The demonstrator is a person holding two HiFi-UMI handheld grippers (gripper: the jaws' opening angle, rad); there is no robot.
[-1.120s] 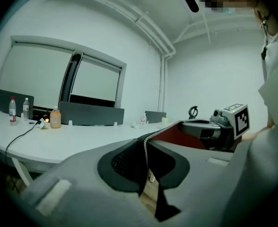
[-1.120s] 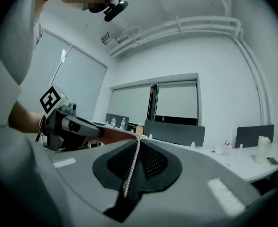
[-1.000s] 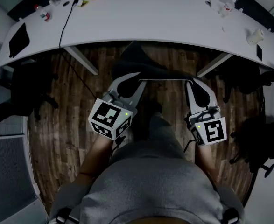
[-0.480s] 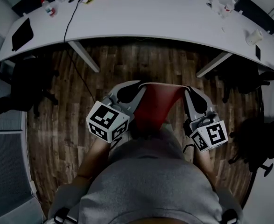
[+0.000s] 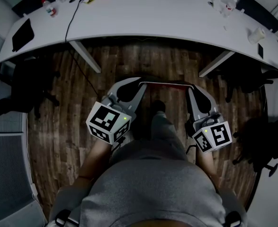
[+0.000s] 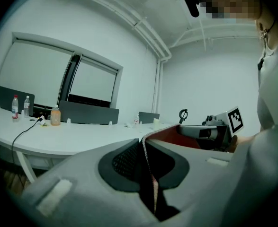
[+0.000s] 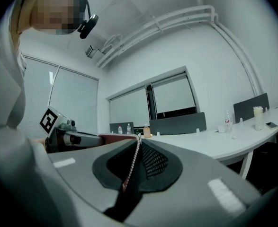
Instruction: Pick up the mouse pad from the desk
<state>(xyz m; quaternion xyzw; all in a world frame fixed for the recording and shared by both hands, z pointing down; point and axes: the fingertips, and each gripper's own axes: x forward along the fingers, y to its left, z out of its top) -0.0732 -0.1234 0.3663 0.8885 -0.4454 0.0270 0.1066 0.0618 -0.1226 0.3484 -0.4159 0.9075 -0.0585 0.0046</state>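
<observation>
Now we have the mouse pad (image 5: 163, 83) off the desk (image 5: 176, 18) and in the air. It spans between our two tools above the wooden floor (image 5: 67, 126), close to our body and well apart from the desk's edge. From above it shows edge-on as a thin dark band with a trace of red. The gripper views show a red face and a pale stitched border running into the jaws. Our left gripper (image 6: 146, 145) has its jaws nearly together, pinched on one end of the pad, and our right gripper (image 7: 136, 143) is clamped the same way on the opposite end. On the desk a bottle (image 6: 56, 116) holds orange liquid. Near it, two clear bottles (image 6: 14, 107) stand just beside each other, and a pale cup (image 7: 258, 117) stands farther along. We cannot tell what these hold.
</observation>
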